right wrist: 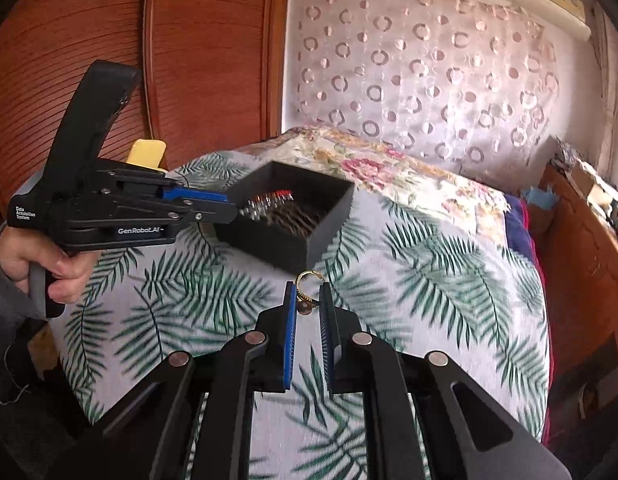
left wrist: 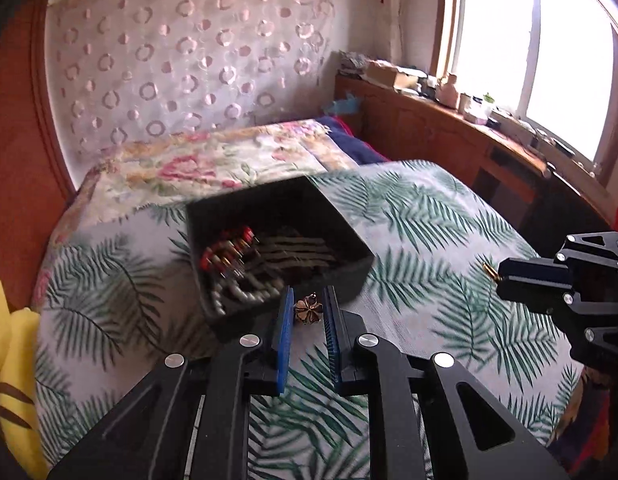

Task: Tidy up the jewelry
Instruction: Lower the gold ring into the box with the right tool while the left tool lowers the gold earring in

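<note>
A black jewelry box [left wrist: 349, 276] stands open on the bed, with red-tipped and silver pieces in its slotted insert. My left gripper [left wrist: 309, 300] is just in front of the box, shut on a small bronze flower-shaped piece [left wrist: 307, 311] that it holds above the bedspread. In the right wrist view my right gripper [right wrist: 307, 292] pinches a gold ring [right wrist: 307, 278] between its blue pads, a little short of the box [right wrist: 269, 244]. The left gripper [right wrist: 231, 210] shows there in a person's hand [right wrist: 37, 260], its tips at the box's left edge. The right gripper [left wrist: 499, 280] enters the left wrist view from the right.
A palm-leaf bedspread [left wrist: 429, 220] covers the bed, with a floral quilt [left wrist: 213, 160] behind the box. A yellow cushion [left wrist: 9, 340] lies at the left edge. A cluttered wooden cabinet [left wrist: 429, 128] runs under the window on the right. A wooden wardrobe [right wrist: 189, 60] stands at the left.
</note>
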Demonstrator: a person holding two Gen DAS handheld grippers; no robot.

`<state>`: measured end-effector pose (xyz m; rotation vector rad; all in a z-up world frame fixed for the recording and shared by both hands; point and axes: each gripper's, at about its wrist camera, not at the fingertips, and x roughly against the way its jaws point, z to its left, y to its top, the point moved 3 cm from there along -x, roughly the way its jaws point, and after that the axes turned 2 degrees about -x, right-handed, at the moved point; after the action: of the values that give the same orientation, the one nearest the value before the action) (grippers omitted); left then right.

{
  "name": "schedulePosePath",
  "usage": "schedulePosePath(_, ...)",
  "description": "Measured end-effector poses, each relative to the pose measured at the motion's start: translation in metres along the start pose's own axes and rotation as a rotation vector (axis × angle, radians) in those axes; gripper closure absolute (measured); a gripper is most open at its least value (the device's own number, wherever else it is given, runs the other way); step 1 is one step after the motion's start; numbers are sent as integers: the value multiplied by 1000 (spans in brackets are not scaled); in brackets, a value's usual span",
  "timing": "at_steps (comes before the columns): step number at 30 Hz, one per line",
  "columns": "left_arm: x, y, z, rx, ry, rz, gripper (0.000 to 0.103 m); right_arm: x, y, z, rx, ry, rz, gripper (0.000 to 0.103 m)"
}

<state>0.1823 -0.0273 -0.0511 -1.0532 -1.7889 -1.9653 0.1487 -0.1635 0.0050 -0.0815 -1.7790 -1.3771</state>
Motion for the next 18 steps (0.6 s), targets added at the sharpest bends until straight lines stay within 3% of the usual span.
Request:
schedulePosePath(10,-11,17,25,33,24,-1,89,-32,43,10,27,75,7,90)
schedulePosePath(18,-24,22,35,60,32,11,89,-75,57,10,46,69,54,90)
